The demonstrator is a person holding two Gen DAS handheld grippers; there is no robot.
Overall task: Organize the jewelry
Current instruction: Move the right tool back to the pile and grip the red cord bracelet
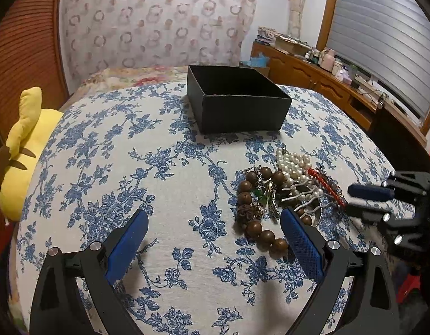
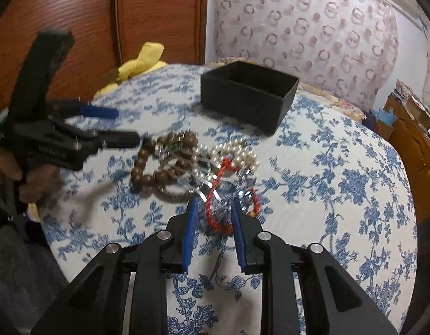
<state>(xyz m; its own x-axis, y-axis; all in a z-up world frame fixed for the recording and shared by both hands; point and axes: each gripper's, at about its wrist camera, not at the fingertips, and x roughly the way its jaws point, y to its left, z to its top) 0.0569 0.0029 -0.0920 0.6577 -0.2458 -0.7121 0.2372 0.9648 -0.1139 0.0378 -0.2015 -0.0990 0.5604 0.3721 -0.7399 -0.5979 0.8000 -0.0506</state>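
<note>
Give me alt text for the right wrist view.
The right hand-held gripper, jaws partly apart, straddles a red braided cord bracelet at the near edge of a jewelry pile on a blue floral bedspread. An open black cardboard box sits behind.

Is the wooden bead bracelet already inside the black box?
No, the wooden bead bracelet lies on the floral cloth, in front of the black box.

One black box [image 1: 237, 109], open-topped; one yellow plush toy [image 1: 22, 150]; two tools, left [image 1: 213, 224] and right [image 2: 214, 205]. In the jewelry pile: one string of brown wooden beads [image 1: 252, 195], one cluster of white pearls [image 1: 293, 164], one red cord bracelet [image 2: 217, 212]. Smaller tangled pieces too jumbled to count.
</note>
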